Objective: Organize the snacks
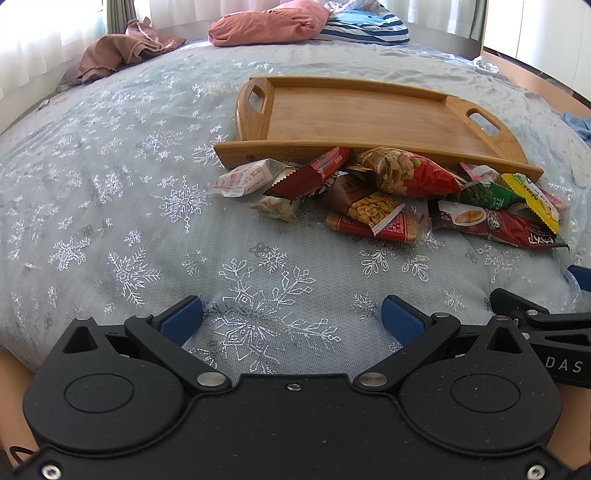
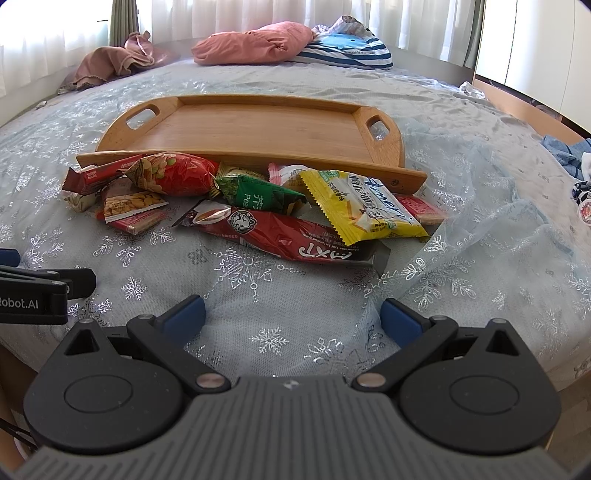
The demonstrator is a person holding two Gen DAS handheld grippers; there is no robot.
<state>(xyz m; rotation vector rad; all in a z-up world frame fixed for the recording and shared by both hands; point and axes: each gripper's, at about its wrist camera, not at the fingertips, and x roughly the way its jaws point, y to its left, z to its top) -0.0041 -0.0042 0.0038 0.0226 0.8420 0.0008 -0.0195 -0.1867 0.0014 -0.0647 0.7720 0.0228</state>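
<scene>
An empty wooden tray (image 1: 369,114) (image 2: 258,129) with two handle cut-outs lies on the bed. Along its near rim sits a heap of snack packets: a white packet (image 1: 242,179), a dark red bar (image 1: 314,173), a red peanut bag (image 1: 410,171) (image 2: 177,173), a green pea bag (image 2: 258,197), a yellow packet (image 2: 365,206) and a long red packet (image 1: 498,225) (image 2: 280,232). My left gripper (image 1: 291,323) hangs open over bare bedcover, short of the heap. My right gripper (image 2: 293,319) is open too, just in front of the long red packet.
The bed wears a pale blue cover with silver snowflakes (image 1: 129,206). A pink pillow (image 1: 269,22), a striped cushion (image 2: 347,48) and brown cloth (image 1: 118,55) lie at the far end. Sheer fabric (image 2: 498,229) bunches at the right. Each gripper shows at the edge of the other's view.
</scene>
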